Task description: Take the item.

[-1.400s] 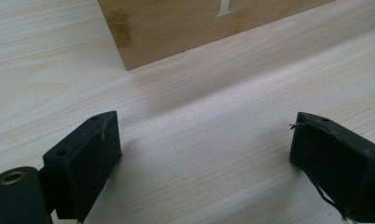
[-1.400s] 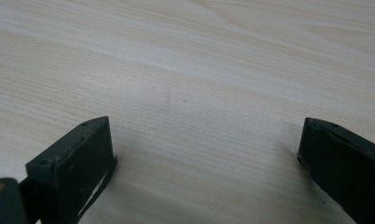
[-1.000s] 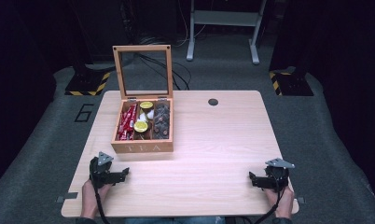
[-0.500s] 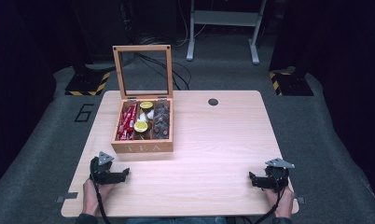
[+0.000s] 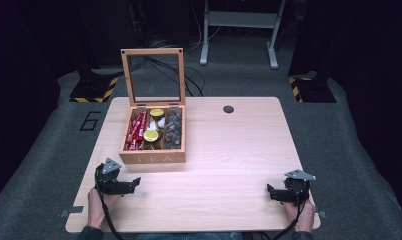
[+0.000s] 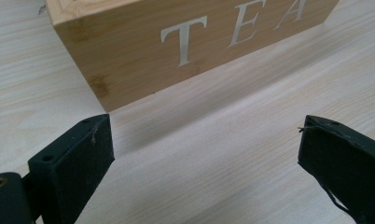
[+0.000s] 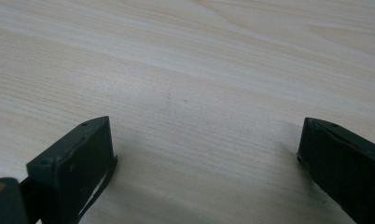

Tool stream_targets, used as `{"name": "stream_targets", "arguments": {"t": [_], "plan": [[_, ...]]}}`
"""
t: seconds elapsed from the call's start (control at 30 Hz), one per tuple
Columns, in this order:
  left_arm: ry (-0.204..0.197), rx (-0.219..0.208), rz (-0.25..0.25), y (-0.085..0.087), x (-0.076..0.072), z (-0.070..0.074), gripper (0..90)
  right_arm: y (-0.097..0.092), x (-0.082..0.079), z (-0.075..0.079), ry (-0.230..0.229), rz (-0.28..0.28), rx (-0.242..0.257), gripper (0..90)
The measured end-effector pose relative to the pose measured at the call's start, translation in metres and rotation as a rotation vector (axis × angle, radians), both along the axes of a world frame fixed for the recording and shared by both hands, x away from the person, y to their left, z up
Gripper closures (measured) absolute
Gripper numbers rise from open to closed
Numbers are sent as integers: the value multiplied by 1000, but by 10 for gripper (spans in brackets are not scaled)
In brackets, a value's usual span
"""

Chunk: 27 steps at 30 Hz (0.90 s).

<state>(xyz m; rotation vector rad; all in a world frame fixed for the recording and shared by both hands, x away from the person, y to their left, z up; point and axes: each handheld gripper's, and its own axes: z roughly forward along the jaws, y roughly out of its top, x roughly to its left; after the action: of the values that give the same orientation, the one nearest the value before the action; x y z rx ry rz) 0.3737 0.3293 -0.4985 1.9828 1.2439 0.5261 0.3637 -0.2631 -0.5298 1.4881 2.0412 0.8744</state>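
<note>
the tea box (image 5: 153, 135) stands open on the table (image 5: 239, 150), lid upright, with the left gripper (image 5: 134, 182) just in front of its near left corner and the right gripper (image 5: 270, 192) well apart from it toward the table's near right corner; both have jaws spread wide and hold nothing. for a first reach into the box, bring the left gripper up over the front wall, not against it, and approach the contents from above: what look like red packets (image 5: 137, 131), yellow-topped rounds (image 5: 150, 135) and dark pieces (image 5: 172, 130), though small here. the front wall reads "tea" (image 6: 232, 29) in pale capitals.
</note>
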Motion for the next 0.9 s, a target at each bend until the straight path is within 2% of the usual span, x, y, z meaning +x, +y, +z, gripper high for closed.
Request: {"name": "stream_targets", "arguments": {"t": [0.1,0.2,0.6,0.87,0.9], "plan": [[5,-30,5,2,3,6,34,0,0,0,0,0,0,28],[-4,-42,5,2,4,12,34,0,0,0,0,0,0,28],[-52,-25,-15,-7,12,38,32,0,0,0,0,-1,0,28],[-75,-16,-47,-17,20,54,33,0,0,0,-1,-1,0,28],[-69,-15,-50,-18,20,55,31,0,0,0,0,0,0,28]]}}
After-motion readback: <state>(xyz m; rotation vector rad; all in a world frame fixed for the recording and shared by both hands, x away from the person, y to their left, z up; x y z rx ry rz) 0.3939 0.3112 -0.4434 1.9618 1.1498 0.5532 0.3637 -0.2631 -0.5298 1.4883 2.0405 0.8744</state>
